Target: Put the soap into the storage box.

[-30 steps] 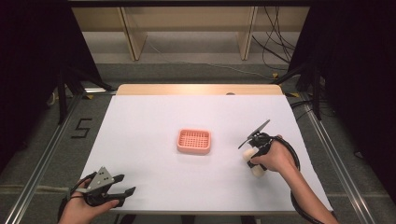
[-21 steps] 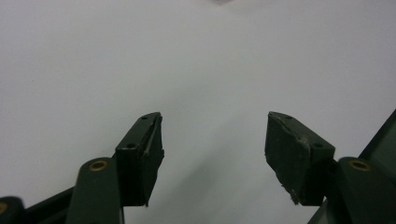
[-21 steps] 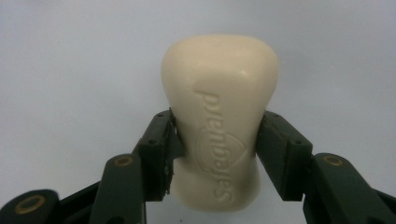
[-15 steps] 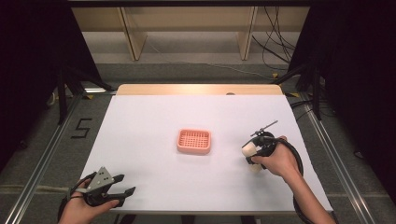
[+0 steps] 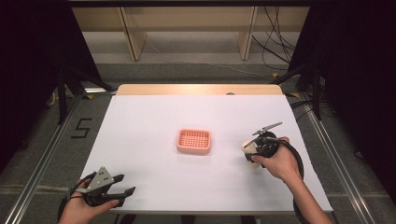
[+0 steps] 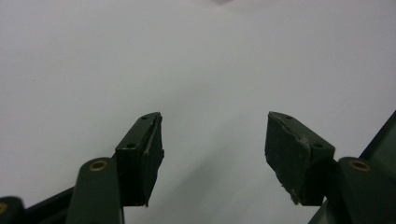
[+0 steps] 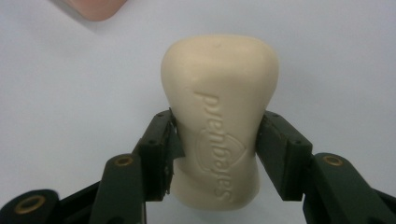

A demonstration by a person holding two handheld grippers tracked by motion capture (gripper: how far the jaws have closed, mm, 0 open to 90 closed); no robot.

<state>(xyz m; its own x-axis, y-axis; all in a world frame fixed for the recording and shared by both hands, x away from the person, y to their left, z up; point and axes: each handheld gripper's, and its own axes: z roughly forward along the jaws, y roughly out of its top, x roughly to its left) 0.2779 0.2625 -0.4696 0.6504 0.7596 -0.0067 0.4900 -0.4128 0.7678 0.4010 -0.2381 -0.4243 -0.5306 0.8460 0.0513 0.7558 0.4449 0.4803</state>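
A cream bar of soap (image 7: pixel 219 116) with an embossed brand name stands between the jaws of my right gripper (image 7: pixel 215 149), which is shut on its narrow waist. From above, the soap (image 5: pixel 248 148) shows at the right gripper (image 5: pixel 252 150), right of the table's middle. A pink slotted soap dish (image 5: pixel 194 141) lies at the centre of the white table, left of the soap and apart from it; its corner (image 7: pixel 95 8) peeks in at the top of the right gripper view. My left gripper (image 5: pixel 122 184) rests at the front left edge, open, with nothing between its pads (image 6: pixel 144 156).
The white tabletop (image 5: pixel 154 116) has a wooden strip (image 5: pixel 196 89) along its far edge. Metal rails (image 5: pixel 42 158) run along both sides on the grey floor. Cables (image 5: pixel 275 51) lie behind the table at the right.
My right gripper has drawn slightly toward the table's front with the soap and turned; the grey plate on it has tilted. The left gripper has stayed put.
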